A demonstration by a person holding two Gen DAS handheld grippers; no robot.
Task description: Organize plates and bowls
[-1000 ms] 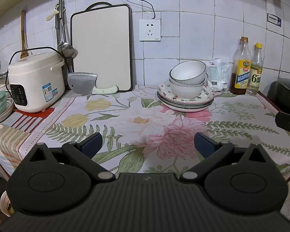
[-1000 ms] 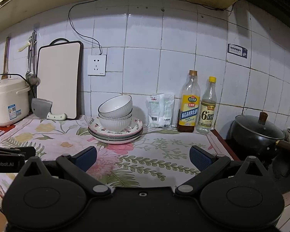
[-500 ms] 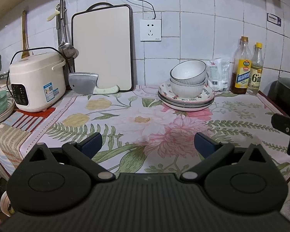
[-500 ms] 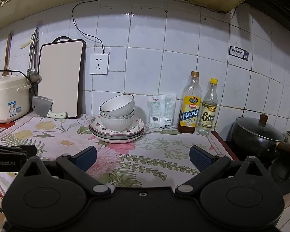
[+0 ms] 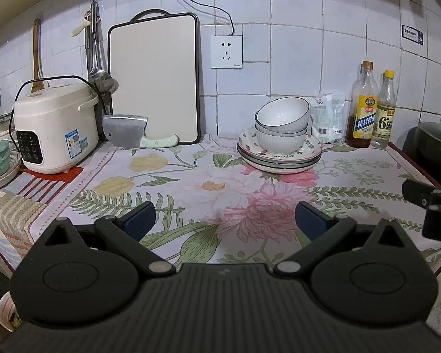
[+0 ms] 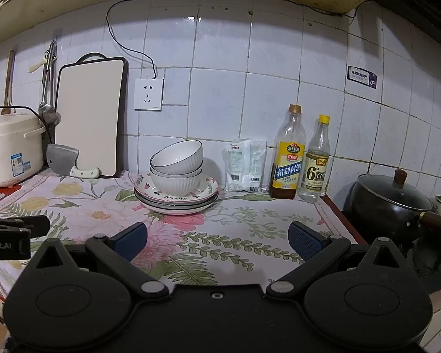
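White ribbed bowls (image 5: 281,128), two of them with the upper one tilted, sit on a stack of plates (image 5: 279,156) at the back of the floral cloth (image 5: 191,182), near the two bottles (image 6: 301,156). Since a second ago little has changed: both views have crept slightly closer to the stack. The left gripper (image 5: 224,220) and right gripper (image 6: 217,236) remain spread wide, holding nothing, well short of the dishes.

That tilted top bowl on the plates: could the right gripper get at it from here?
Probably yes. The right gripper is open, and only bare flowered cloth lies between it and the top bowl; the bottles stand off to the side.
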